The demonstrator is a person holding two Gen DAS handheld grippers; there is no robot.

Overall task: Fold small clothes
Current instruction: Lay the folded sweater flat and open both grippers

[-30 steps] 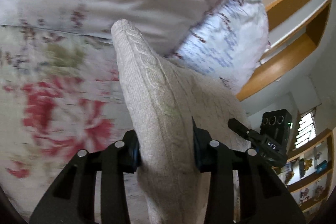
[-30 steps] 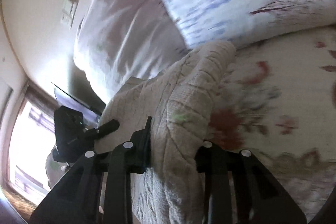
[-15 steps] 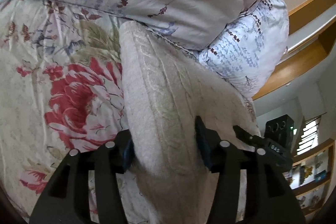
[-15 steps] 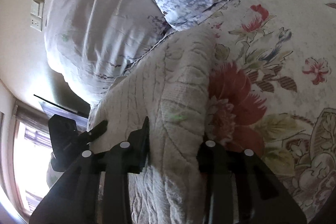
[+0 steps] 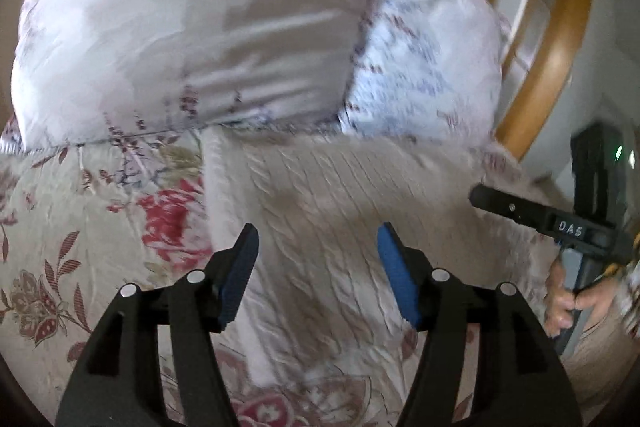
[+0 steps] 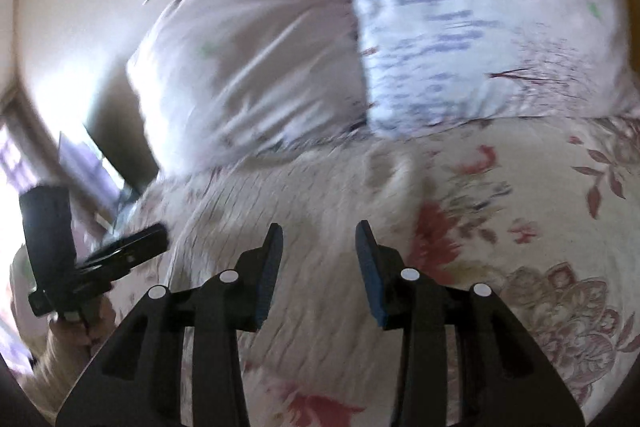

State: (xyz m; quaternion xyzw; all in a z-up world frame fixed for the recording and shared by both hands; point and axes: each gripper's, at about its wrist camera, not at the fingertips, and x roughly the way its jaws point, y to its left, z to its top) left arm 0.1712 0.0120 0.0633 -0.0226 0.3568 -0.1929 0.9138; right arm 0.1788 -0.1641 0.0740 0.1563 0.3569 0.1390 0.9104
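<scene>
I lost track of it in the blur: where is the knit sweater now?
The knit sweater lies flat on the floral bedspread, just below the pillows, ahead of both open grippers.

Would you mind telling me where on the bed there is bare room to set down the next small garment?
Bare floral bedspread lies left of the beige knit garment, below the pillows. In the right wrist view, more bare spread lies right of the garment. It is crowded toward the pillows, where the garment's far edge meets them. Both the left gripper and right gripper are open above it.
</scene>
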